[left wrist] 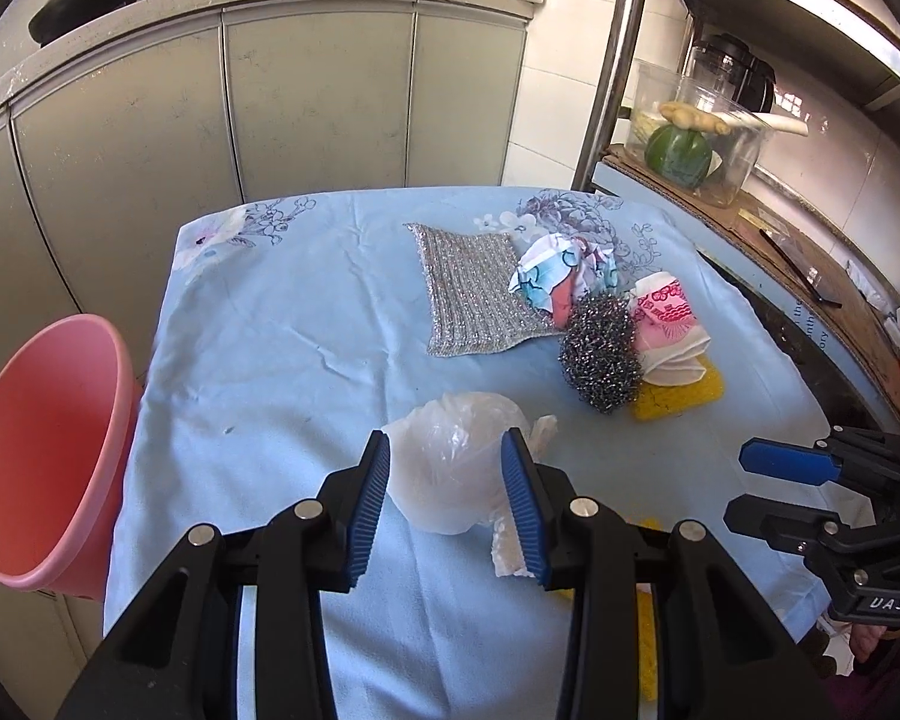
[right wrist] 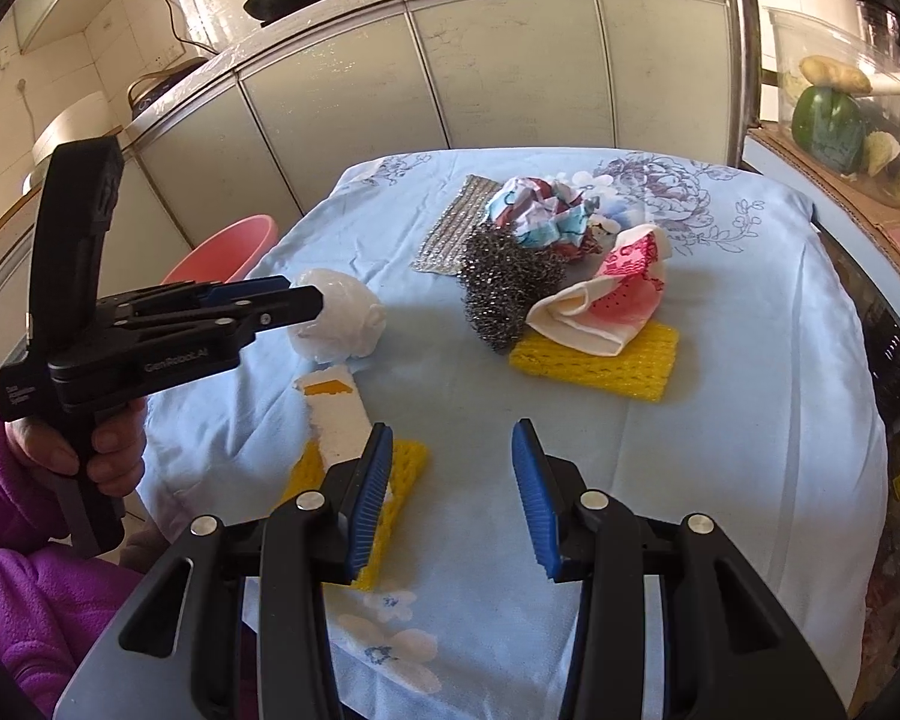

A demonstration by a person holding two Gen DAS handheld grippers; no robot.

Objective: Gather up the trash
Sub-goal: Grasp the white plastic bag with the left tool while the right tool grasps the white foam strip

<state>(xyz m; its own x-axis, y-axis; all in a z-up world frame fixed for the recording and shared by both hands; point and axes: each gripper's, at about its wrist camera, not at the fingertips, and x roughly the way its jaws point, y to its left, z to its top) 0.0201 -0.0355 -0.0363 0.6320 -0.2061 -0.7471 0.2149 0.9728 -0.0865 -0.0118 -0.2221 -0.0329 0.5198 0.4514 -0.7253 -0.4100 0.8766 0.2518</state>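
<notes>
1. Left wrist view: the left gripper (left wrist: 447, 480) has its jaws partly apart around a crumpled white plastic bag (left wrist: 450, 468) lying on the blue floral cloth (left wrist: 282, 330). Both blue pads sit against the bag's sides; whether they squeeze it I cannot tell.
2. At 9 o'clock from the bag, a pink basin (left wrist: 42, 450) hangs off the cloth's edge.
3. Toward 1 o'clock lie a steel wool ball (left wrist: 600, 354), a silver mesh cloth (left wrist: 468, 288), crumpled printed paper (left wrist: 558, 282), a pink-and-white wrapper (left wrist: 669, 324) and a yellow foam net (left wrist: 696, 390).
4. At 3 o'clock the right gripper (left wrist: 750, 486) enters from the frame's edge.
5. Right wrist view: the right gripper (right wrist: 450, 492) is partly open and holds nothing, over bare cloth.
6. By its 9 o'clock finger lies a white foam strip (right wrist: 336, 420) across a second yellow net (right wrist: 405, 462).
7. At 10 o'clock a hand (right wrist: 99, 450) in a purple sleeve (right wrist: 12, 540) holds the left gripper, its tips at the bag.
</notes>
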